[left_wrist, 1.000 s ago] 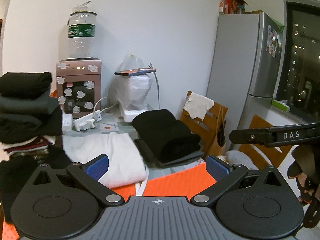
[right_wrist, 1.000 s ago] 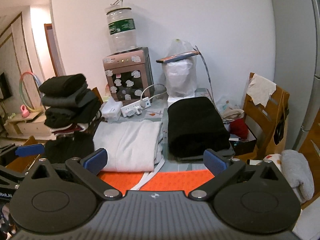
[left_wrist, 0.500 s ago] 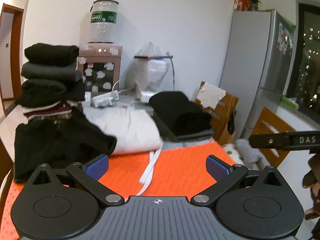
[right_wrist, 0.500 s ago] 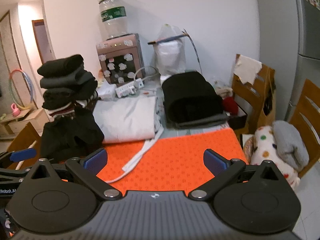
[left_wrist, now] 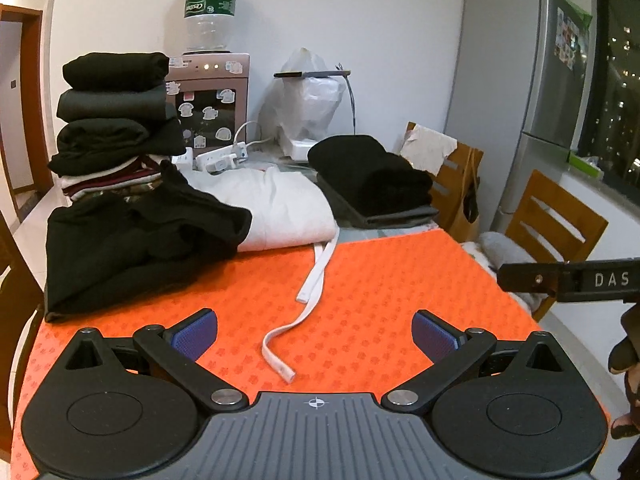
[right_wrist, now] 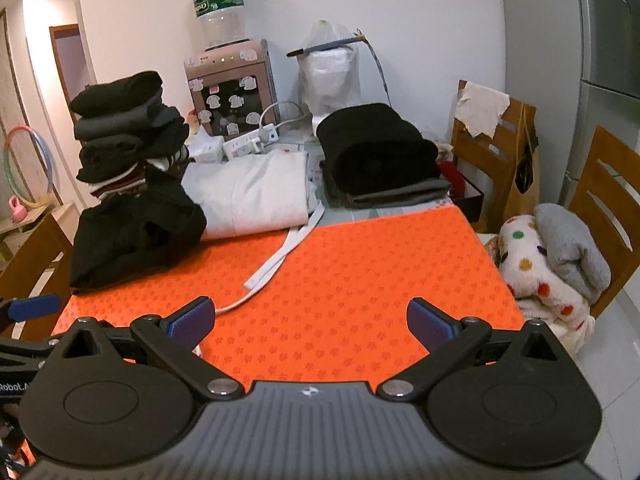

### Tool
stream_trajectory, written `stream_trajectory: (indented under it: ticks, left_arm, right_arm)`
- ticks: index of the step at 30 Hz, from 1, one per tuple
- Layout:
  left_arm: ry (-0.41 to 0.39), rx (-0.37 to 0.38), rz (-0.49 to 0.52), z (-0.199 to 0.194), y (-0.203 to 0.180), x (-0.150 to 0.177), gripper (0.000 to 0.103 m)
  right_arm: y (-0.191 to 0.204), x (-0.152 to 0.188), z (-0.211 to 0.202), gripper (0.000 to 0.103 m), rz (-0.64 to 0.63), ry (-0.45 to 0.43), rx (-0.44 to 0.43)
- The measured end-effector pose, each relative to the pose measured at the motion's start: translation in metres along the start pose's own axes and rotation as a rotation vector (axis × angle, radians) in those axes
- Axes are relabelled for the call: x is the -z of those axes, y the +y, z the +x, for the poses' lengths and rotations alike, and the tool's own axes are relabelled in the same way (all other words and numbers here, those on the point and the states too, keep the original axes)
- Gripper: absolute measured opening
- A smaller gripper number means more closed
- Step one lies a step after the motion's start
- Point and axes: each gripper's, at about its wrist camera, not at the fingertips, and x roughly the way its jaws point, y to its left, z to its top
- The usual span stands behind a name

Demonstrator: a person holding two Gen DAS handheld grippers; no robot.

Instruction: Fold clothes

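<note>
both claws empty, next garment off to the left

the left claw [left_wrist: 314,334] and the right claw [right_wrist: 310,320] both hover over the orange mat [left_wrist: 380,280] with their blue pads spread wide apart, nothing between them. the unfolded thing most likely next is the crumpled black garment [left_wrist: 136,240], heaped at the mat's far left corner. from either claw it lies ahead and to the left, its long side running roughly across the view. the left claw looks the nearer one, so i'd judge it leads the reach, with the right following across.

a white strap [left_wrist: 308,300] trails from the folded white garment [left_wrist: 276,204] down the middle of the mat, its loose end just ahead of the left claw; it could snag a drag.

behind, on the counter, sit a tall stack of folded clothes [left_wrist: 116,120] and a folded black pile [left_wrist: 372,176], with a water dispenser [left_wrist: 212,92] against the white wall. a fridge [left_wrist: 528,92] and wooden chairs [left_wrist: 556,224] stand to the right.
</note>
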Motion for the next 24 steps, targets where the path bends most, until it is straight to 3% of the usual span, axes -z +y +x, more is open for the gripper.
stream_trajectory:
  ticks: [14, 24]
  left_arm:
    - [-0.029, -0.048, 0.002, -0.021, -0.004, 0.009, 0.103]
    - [0.007, -0.038, -0.017, -0.018, -0.006, 0.011, 0.103]
  right_arm:
    - [0.019, 0.025, 0.0, 0.103, -0.024, 0.025, -0.027]
    - [0.016, 0.028, 0.0, 0.103, -0.019, 0.035, -0.027]
